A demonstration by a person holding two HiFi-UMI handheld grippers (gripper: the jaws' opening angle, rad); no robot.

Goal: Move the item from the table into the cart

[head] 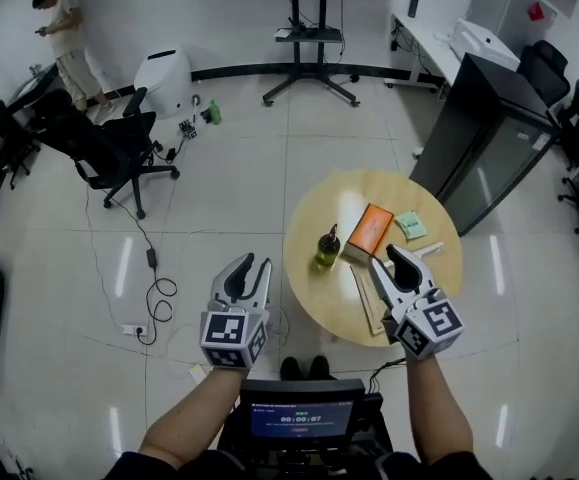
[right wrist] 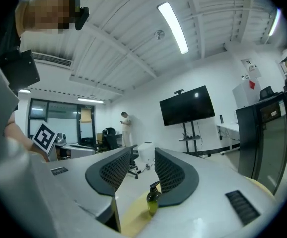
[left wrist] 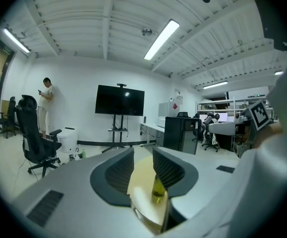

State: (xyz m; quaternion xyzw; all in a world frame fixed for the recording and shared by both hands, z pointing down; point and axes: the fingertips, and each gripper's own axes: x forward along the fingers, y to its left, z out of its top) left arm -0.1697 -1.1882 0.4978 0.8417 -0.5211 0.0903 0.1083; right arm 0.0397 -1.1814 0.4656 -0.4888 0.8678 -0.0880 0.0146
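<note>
A round wooden table (head: pixel 354 196) stands ahead of me, to the right. On it are a green pump bottle (head: pixel 328 249), an orange box (head: pixel 368 231), a green pad (head: pixel 410 226) and some wooden strips (head: pixel 367 301). My left gripper (head: pixel 252 265) hangs open over the floor just left of the table, nothing between its fingers. My right gripper (head: pixel 389 258) is open above the table's near side, close to the orange box. The left gripper view shows the bottle (left wrist: pixel 157 190) and table (left wrist: pixel 144 180) past the open left gripper (left wrist: pixel 143 162). The right gripper view shows the bottle (right wrist: pixel 152 199) beyond the open right gripper (right wrist: pixel 142 170).
A dark unit with a small screen (head: pixel 304 418) sits at my feet. A tall black cabinet (head: pixel 499 138) stands right of the table. A black office chair (head: pixel 109 153), floor cables (head: pixel 154 288), a TV stand (head: pixel 314 38) and a standing person (head: pixel 64 38) are farther off.
</note>
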